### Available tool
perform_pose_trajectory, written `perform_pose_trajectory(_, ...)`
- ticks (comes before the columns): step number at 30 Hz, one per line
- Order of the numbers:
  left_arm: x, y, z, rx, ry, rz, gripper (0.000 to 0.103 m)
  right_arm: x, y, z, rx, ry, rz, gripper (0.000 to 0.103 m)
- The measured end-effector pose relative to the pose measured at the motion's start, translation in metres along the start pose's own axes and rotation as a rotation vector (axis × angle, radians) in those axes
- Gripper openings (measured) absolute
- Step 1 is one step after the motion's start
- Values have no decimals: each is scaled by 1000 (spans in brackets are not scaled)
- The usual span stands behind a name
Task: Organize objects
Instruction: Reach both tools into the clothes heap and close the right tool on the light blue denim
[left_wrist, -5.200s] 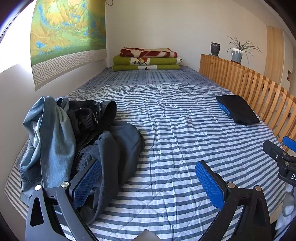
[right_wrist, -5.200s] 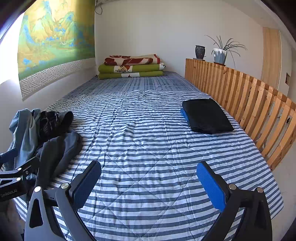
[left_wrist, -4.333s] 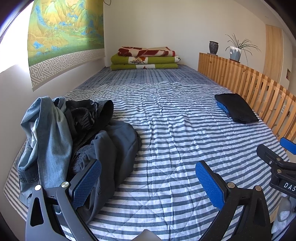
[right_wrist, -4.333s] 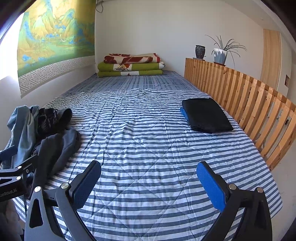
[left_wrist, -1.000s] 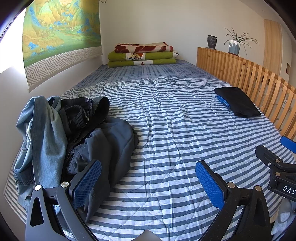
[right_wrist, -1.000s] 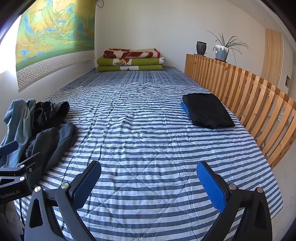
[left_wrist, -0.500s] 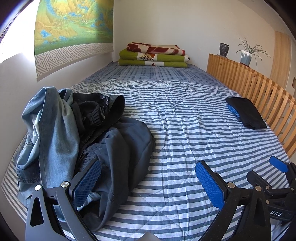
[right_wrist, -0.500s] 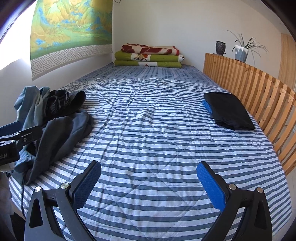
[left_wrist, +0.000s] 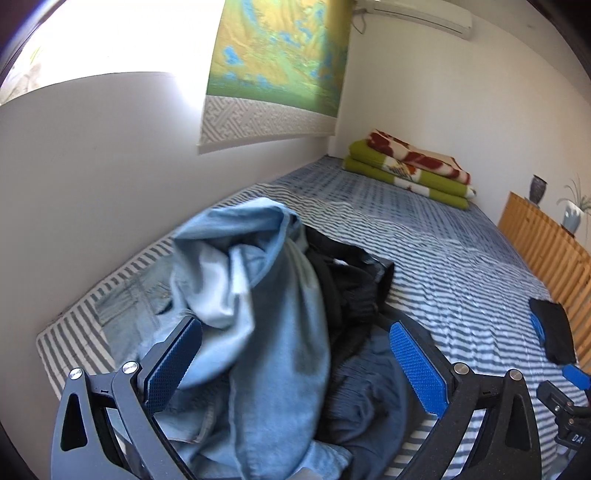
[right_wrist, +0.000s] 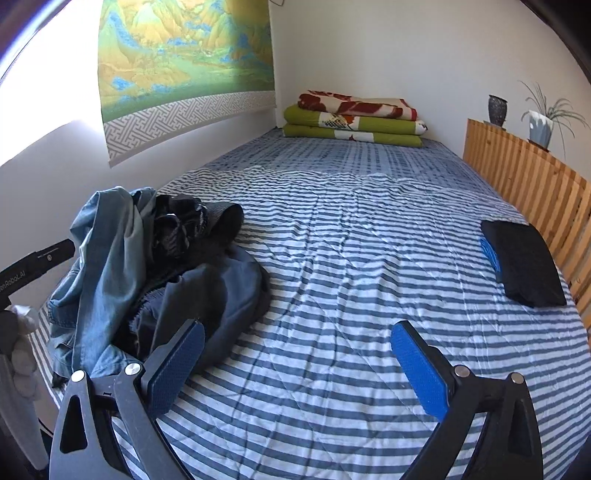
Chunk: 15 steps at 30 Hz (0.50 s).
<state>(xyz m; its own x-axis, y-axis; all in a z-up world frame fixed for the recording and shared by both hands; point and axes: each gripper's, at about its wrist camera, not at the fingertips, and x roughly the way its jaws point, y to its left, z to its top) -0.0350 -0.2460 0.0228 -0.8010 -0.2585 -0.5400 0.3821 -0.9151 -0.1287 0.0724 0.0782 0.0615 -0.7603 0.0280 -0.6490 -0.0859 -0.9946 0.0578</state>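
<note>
Here, left tongs (left_wrist: 295, 363) gape around the clothes pile (left_wrist: 258, 314) — untouched.

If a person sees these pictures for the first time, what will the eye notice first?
The heap of clothes at the bed's near left, pale denim on top, with the open left tool right at it. Then the landscape scroll on the left wall, and the folded black garment beside the wooden rail.

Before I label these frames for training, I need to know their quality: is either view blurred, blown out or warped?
Left wrist view: the light denim garment is smeared by motion blur, and the window area is blown out white. Right wrist view: sharp, stripes on the bedspread crisp, with glare only at the upper left. Both views: fisheye bending, seen in the curved wooden rail.
</note>
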Motion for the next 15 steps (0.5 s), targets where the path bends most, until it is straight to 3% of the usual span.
perform_pose_trajectory(5,22,72,16,-144,13,82,103,15,45,31,-79,0,47,93)
perform_pose_trajectory(10,34,114,17,-197,34,137,101,34,91,56,-144,17,96,84)
perform_pose_trajectory(15,31,156,18,-236,9,254,101,52,136,84,-161,32,166,82)
